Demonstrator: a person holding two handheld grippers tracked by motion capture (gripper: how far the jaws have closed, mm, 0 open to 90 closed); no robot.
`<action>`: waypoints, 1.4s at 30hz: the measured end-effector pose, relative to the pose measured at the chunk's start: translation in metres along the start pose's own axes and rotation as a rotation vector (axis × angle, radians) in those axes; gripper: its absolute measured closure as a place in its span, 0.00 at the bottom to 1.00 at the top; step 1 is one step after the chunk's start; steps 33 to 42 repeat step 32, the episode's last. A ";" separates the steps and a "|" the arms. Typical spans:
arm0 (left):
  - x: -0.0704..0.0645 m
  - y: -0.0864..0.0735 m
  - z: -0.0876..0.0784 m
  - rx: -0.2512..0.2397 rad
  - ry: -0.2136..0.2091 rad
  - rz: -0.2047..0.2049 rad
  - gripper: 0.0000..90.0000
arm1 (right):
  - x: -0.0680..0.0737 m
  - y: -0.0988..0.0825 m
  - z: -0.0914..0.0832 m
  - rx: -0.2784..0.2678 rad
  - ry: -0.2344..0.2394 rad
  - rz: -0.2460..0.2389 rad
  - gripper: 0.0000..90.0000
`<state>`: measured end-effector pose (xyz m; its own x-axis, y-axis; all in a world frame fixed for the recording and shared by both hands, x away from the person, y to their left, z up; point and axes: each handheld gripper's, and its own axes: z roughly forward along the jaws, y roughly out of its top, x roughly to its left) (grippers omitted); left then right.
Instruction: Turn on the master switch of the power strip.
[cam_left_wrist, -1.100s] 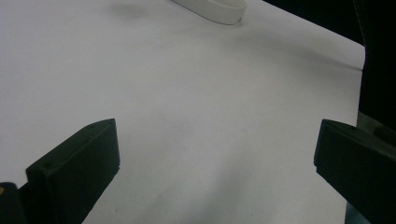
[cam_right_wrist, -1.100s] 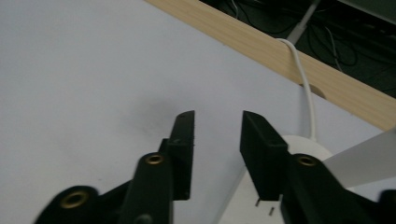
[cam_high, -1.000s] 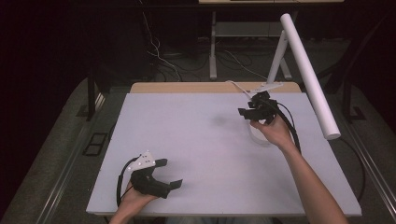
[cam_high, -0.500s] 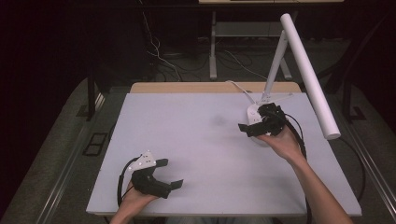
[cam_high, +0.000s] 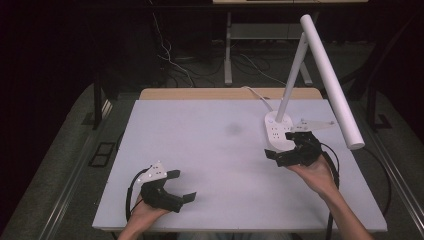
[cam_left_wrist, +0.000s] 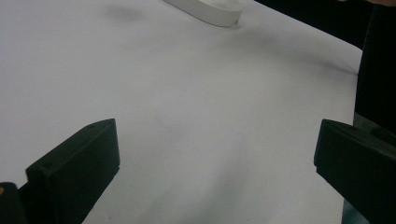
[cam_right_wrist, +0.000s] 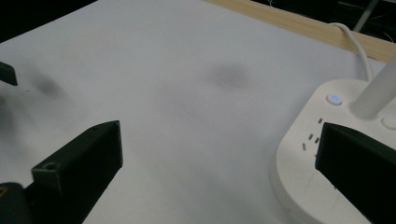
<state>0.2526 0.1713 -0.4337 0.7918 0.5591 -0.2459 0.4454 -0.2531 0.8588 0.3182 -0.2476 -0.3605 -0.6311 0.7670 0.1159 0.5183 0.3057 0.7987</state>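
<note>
- A white table (cam_high: 225, 150) is seen from the high view, with a strip of bare wood (cam_high: 200, 94) showing along its far edge.
- A white desk lamp (cam_high: 300, 85) stands at the far right of the table; its flat base (cam_high: 278, 134) rests on the table top, a thin stem (cam_high: 292, 75) rises from it at a slant, and a long tube head (cam_high: 330, 80) slopes down toward the right edge.
- A white cord (cam_high: 257, 96) is led from the base back over the wooden strip.
- In the right gripper view, a small button lit blue (cam_right_wrist: 334, 99) is seen on the base (cam_right_wrist: 303, 163), with the foot of the stem (cam_right_wrist: 378, 93) just beside it.
- The right gripper (cam_high: 287, 150) is held in the right hand (cam_high: 315, 172) just in front of the lamp base; whether it touches the base cannot be told.
- In the right gripper view its jaws are spread wide, with nothing between them; one jaw lies in front of the edge of the base.
- The left gripper (cam_high: 177, 187) is held in the left hand (cam_high: 145, 210) near the front left of the table, well apart from the lamp.
- In the left gripper view its jaws are also spread wide over bare table (cam_left_wrist: 187, 116), with nothing gripped; a corner of the lamp base (cam_left_wrist: 210, 11) appears at the top.
- A faint dark smudge (cam_high: 233, 130) is seen on the table to the left of the lamp base.
</note>
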 end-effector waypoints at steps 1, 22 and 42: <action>0.000 0.000 0.000 0.000 0.000 0.004 0.00 | 0.000 0.000 0.000 0.000 0.000 0.000 0.00; 0.000 0.001 -0.002 -0.007 0.002 0.005 0.00 | 0.007 -0.071 -0.026 -0.060 0.002 0.073 0.00; 0.000 0.001 -0.001 -0.008 -0.002 0.004 0.00 | 0.014 -0.091 -0.030 -0.066 0.008 0.076 0.00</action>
